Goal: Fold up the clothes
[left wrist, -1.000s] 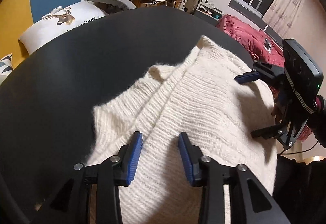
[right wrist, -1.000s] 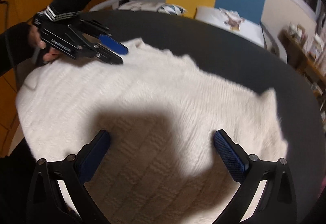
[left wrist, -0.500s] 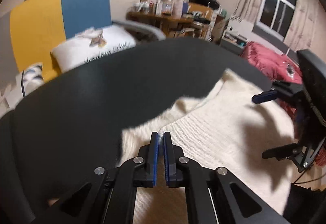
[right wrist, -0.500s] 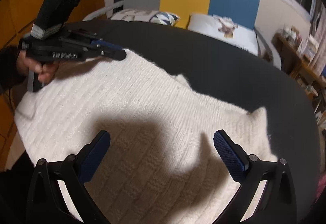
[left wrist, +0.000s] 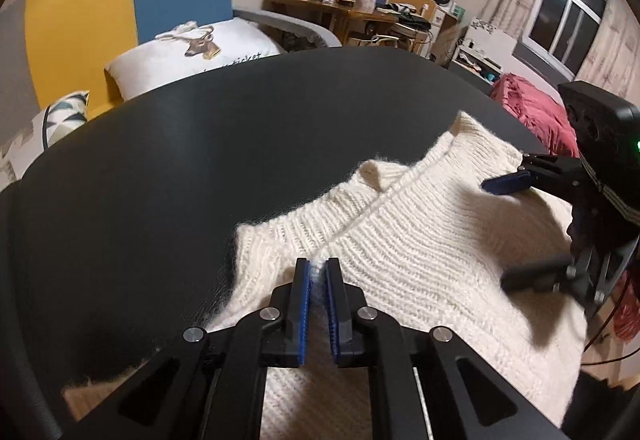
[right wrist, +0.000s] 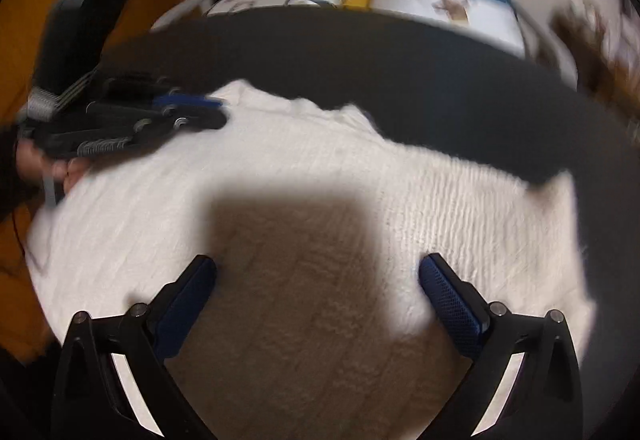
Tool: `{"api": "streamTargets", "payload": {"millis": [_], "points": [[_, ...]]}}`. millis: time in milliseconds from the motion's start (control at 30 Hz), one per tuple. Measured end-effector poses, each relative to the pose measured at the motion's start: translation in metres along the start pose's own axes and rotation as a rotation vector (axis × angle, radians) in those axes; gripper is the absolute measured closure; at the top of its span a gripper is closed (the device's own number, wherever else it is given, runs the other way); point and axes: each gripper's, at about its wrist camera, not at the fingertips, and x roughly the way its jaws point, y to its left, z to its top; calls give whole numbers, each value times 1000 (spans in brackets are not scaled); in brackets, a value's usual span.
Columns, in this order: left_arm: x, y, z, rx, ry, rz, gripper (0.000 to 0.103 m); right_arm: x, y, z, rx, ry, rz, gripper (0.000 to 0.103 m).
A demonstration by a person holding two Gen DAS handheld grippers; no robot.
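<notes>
The right wrist view is smeared by motion, so the desk clutter (right wrist: 600, 72) beyond the tabletop (right wrist: 360, 52) cannot be read. The sweater (left wrist: 420, 248) runs off the lower edge, and its fold between the left gripper (left wrist: 318, 272) fingers (left wrist: 303, 304) is perhaps pinched.

The left gripper (left wrist: 318, 272) points down, its jaws close together and opening a little, with a pinch of white knit between the blue pads (left wrist: 303, 304). The right gripper (right wrist: 318, 280) points down too, jaws spread wide with nothing gripped.
</notes>
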Motion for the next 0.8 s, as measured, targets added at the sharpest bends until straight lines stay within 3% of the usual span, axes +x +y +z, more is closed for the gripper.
{"api": "streamTargets", "payload": {"millis": [133, 233, 300, 367, 433, 600, 800], "points": [[-29, -5, 7, 5, -42, 1, 85, -33, -1, -6, 20, -112, 6, 0], [-48, -27, 29, 66, -107, -72, 82, -56, 5, -28, -20, -135, 46, 0], [-42, -53, 47, 154, -104, -110, 78, -60, 7, -43, -44, -100, 6, 0], [-17, -75, 61, 212, -57, -151, 77, -55, 4, -58, -44, -44, -87, 0], [10, -96, 75, 263, -4, -189, 77, -49, -1, -70, -29, -2, -118, 0], [61, -116, 98, 261, 86, -305, 76, -43, -5, -83, -18, -47, -109, 0], [94, -125, 105, 306, 221, -371, 74, -46, -8, -86, -20, -76, -79, 0]]}}
